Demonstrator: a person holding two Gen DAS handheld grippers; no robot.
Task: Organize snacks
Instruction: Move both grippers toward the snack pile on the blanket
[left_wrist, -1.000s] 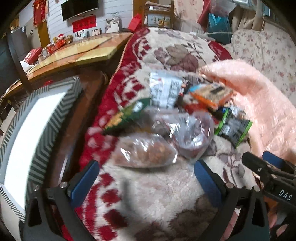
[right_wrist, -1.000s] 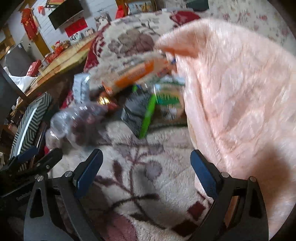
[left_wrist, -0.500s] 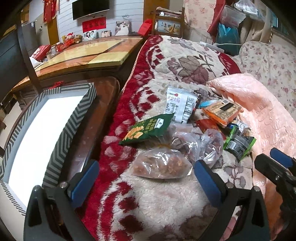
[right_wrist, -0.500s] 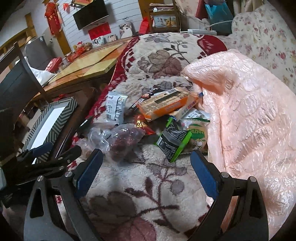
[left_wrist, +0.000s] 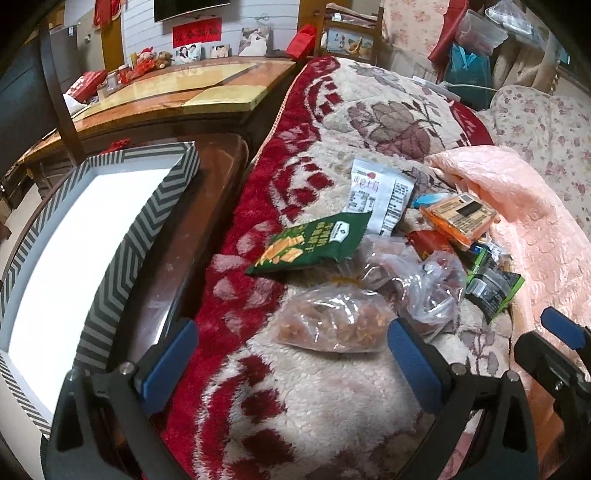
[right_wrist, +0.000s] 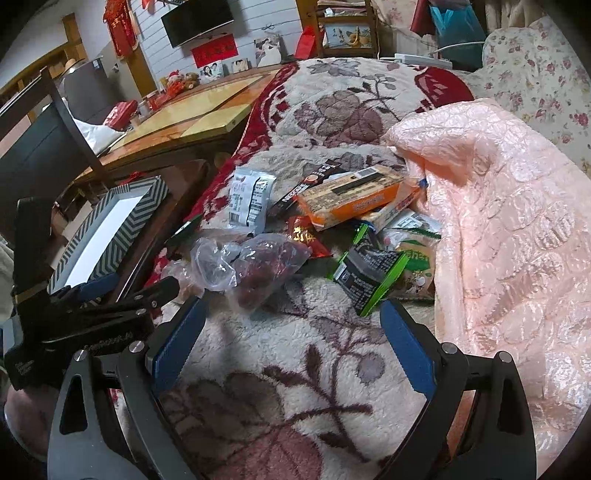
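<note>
A pile of snacks lies on a red and cream fleece blanket (left_wrist: 332, 406). It holds a clear bag of brown nuts (left_wrist: 332, 325), a clear bag of red dates (right_wrist: 258, 269), a green chip bag (left_wrist: 314, 243), a white packet (left_wrist: 380, 195), an orange box (right_wrist: 354, 199) and a black and green packet (right_wrist: 369, 277). My left gripper (left_wrist: 288, 354) is open and empty, just short of the nut bag. My right gripper (right_wrist: 291, 339) is open and empty, near the date bag and the black and green packet.
A white box with a grey chevron rim (left_wrist: 122, 266) stands on a dark wooden stand (left_wrist: 184, 251) left of the blanket. A pink quilt (right_wrist: 517, 221) lies bunched on the right. A glossy wooden table (left_wrist: 184, 92) stands behind.
Both grippers have pulled back and risen from the pile, so more of the blanket and the box shows. Both stay open. The snacks have not moved.
</note>
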